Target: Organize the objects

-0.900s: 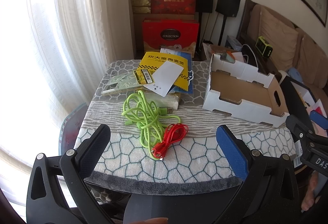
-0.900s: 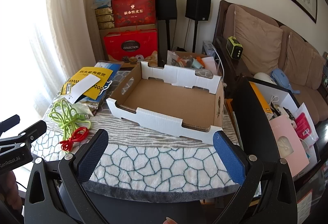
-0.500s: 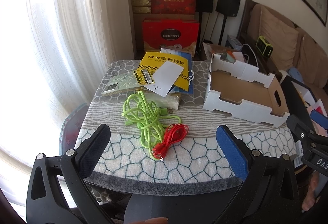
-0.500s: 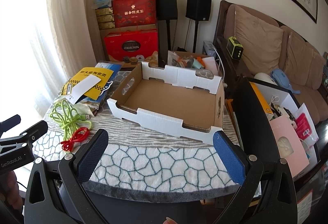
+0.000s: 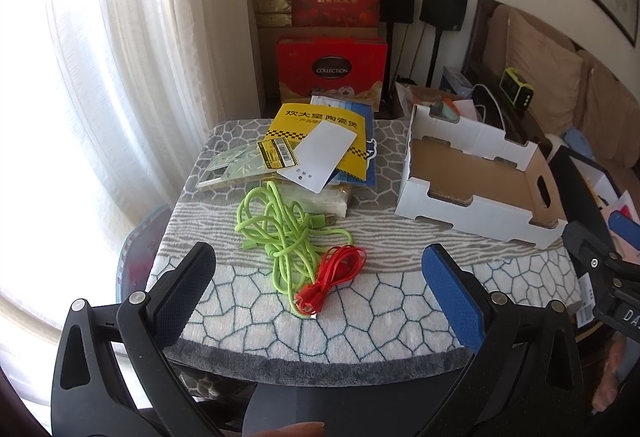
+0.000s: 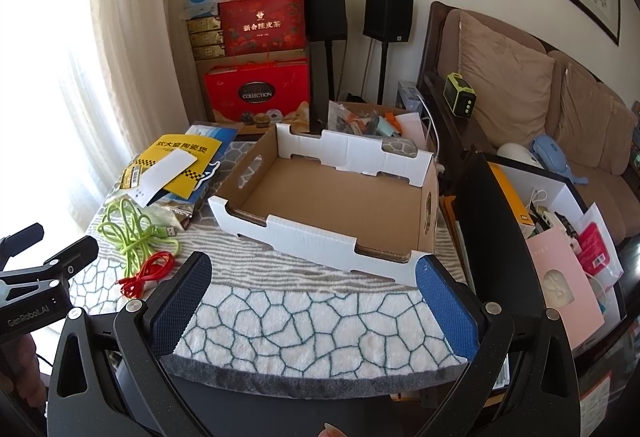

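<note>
Left hand-held gripper [image 5: 316, 281] jaws wide, empty, above my near tabletop [image 5: 380, 321] edge | right hand-held gripper [image 6: 312, 289] likewise spread, empty | green cable [image 5: 276, 233] and red cable [image 5: 336, 277] tangled touching, centre-left | cardboard tray [image 6: 320, 197] empty, right | bare towel strip before both.

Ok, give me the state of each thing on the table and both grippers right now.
cardboard box: open-topped, empty.
green cable: loosely tangled, lying on the cloth.
red cable: coiled, touching the green cable.
yellow packet: flat, partly under the white card.
left gripper: open, empty.
right gripper: open, empty.
</note>
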{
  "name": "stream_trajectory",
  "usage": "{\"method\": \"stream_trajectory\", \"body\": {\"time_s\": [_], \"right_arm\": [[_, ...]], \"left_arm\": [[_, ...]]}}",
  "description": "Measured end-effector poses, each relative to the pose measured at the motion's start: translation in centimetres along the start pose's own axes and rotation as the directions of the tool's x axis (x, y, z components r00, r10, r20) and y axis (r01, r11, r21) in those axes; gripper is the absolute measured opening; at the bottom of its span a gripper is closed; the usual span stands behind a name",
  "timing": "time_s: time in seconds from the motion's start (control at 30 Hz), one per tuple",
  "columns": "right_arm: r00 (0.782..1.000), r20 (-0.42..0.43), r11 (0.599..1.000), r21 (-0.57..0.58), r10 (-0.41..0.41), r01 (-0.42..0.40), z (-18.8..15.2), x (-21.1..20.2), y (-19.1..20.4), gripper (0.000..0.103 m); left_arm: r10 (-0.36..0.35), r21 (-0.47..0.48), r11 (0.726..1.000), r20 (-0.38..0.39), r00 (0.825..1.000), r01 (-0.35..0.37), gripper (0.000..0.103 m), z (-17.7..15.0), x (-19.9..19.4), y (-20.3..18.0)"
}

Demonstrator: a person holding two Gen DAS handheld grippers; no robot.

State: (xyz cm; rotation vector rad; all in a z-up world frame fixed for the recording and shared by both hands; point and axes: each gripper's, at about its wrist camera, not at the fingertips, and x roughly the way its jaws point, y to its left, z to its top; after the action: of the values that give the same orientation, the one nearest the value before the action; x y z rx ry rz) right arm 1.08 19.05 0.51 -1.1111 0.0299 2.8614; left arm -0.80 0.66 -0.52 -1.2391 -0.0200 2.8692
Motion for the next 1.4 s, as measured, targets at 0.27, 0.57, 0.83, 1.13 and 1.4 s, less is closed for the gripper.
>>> {"method": "stream_trajectory", "body": {"time_s": [0.27, 0.57, 0.83, 1.13, 1.4], "right_arm": [[1.000, 0.003, 1.000, 0.002, -0.005, 0.005, 0.5, 0.3, -0.3, 0.103], [0.998, -0.009, 0.998, 0.014, -0.061, 0.061, 0.9, 2.7, -3.4, 0.103], [0.994, -0.045, 0.990, 0.097, -0.100, 0.104, 1.3, 5.5, -7.7, 0.103], [0.989, -0.126, 0.979, 0.175, -0.079, 0.100, 1.8, 9.4, -12.3, 0.083], [0.979, -0.203, 0.982, 0.176, -0.034, 0.071, 1.2, 11.9, -13.6, 0.054]], "left_arm": [[0.007, 0.008, 1.000, 0.004, 1.000, -0.007, 0.103, 0.5, 0.5, -0.6], [-0.049, 0.035, 0.998, 0.011, 0.999, 0.049, 0.103, 1.6, 2.5, -1.7], [-0.144, 0.032, 0.989, -0.036, 0.989, 0.145, 0.102, 4.4, 6.3, -2.5], [-0.188, 0.087, 0.976, -0.123, 0.974, 0.199, 0.075, 6.4, 11.3, -5.5], [-0.177, 0.131, 0.970, -0.185, 0.967, 0.203, 0.044, 6.4, 14.7, -8.0]]}}
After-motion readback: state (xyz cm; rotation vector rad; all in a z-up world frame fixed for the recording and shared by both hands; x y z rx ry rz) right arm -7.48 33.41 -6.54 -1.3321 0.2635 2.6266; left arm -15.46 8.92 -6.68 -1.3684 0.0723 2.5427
